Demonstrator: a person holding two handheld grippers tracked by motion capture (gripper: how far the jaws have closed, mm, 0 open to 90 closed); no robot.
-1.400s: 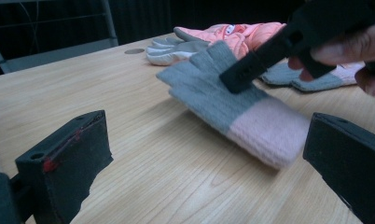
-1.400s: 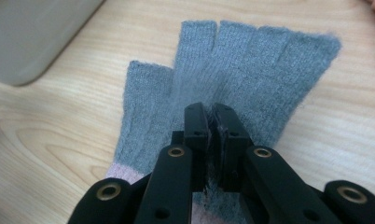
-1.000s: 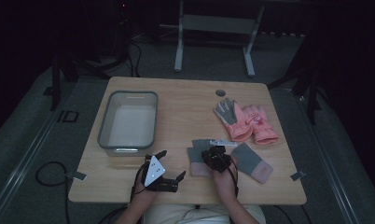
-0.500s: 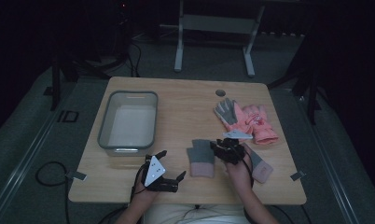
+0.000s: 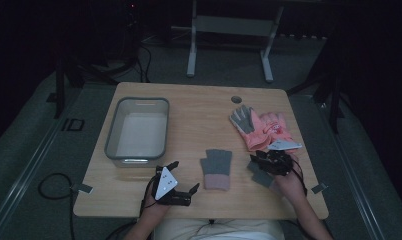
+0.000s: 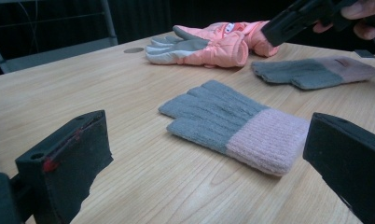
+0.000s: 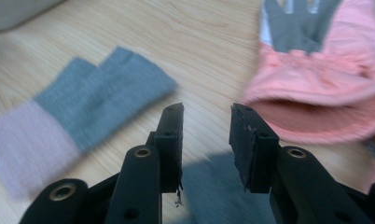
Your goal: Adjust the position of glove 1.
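Beyond the right tongs (image 7: 205, 123) (parted): pink glove (image 7: 325, 93).

so both tongs are all black. The left tongs (image 5: 181, 176) carry a grey three-cornered plate on top with a few small dots on it, and their chunky square pads (image 6: 66, 161) show a smear of red along one edge plus a round hole. The right tongs (image 7: 206, 128) have flat arms with brass-ringed holes at the joints and scuffed pads, a grey plate too, and a thin black cable looping back past the hand (image 5: 289, 182). Forearms look bare, no sleeves in sight
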